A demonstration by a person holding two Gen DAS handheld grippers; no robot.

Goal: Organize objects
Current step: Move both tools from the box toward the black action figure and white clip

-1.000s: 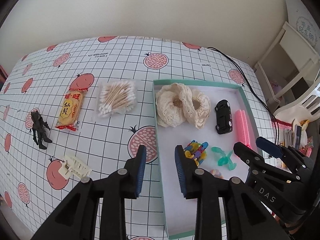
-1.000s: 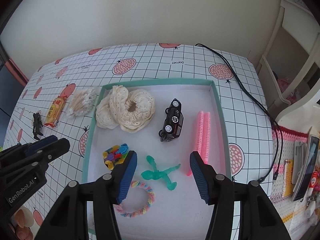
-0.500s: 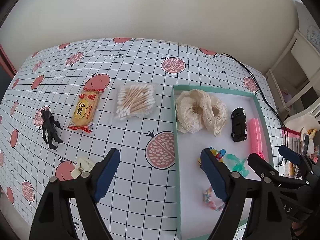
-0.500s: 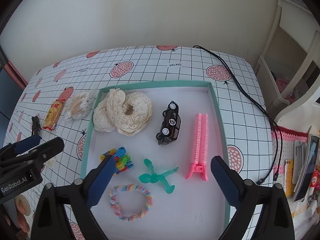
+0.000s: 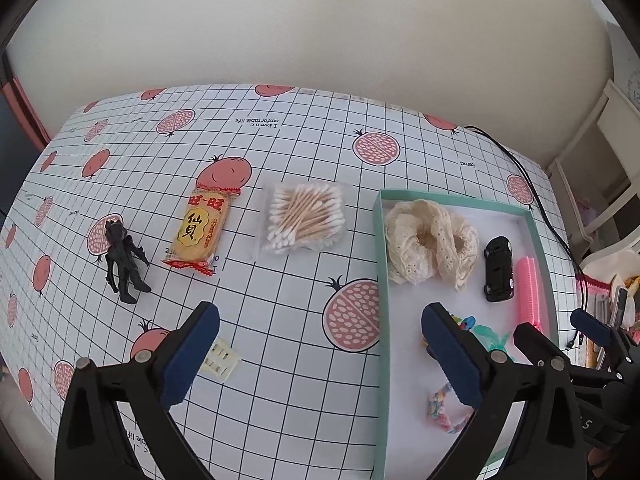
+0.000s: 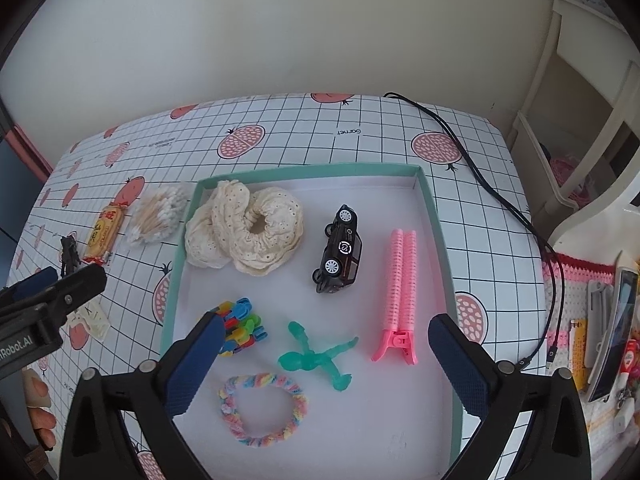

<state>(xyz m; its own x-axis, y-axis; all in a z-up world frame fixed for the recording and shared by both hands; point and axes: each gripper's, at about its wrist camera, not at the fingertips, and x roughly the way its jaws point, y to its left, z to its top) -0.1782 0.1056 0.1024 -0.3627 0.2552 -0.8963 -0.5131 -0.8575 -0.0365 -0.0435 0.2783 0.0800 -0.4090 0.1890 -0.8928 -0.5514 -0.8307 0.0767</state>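
Both hand-held grippers are spread wide and carry nothing: the left hand-held gripper (image 5: 320, 344) hangs above the counter (image 5: 280, 144) just outside the tray's left wall, the right hand-held gripper (image 6: 326, 352) hangs over the near half of the tray (image 6: 312, 169). Inside the tray: lace scrunchies (image 6: 244, 232) in the far-left corner, toy car (image 6: 340, 250) mid-tray, pink hair clip (image 6: 398, 292) along the right wall, green figure (image 6: 316, 356), colourful clip cluster (image 6: 240, 326) and pastel bracelet (image 6: 262, 410) toward the near edge. Outside it on the counter: bag of cotton swabs (image 5: 306, 218) nearest the tray, snack packet (image 5: 202, 232) beside it, black figure (image 5: 122, 260) standing near the left edge, white hair claw (image 5: 222, 356) partly hidden behind the left finger. Judged: these four remain to be moved in. Risks: the swab bag is flat, slippery film, so the fingers may pinch only plastic and it could slide out during the lift; the black figure stands upright on narrow feet and could topple if nudged on approach; the snack packet may crush under a hard squeeze. The tray's near half is crowded, so a careless drop could land on the green figure or bracelet. The two hand-held grippers are near each other and could collide over the tray's left wall.
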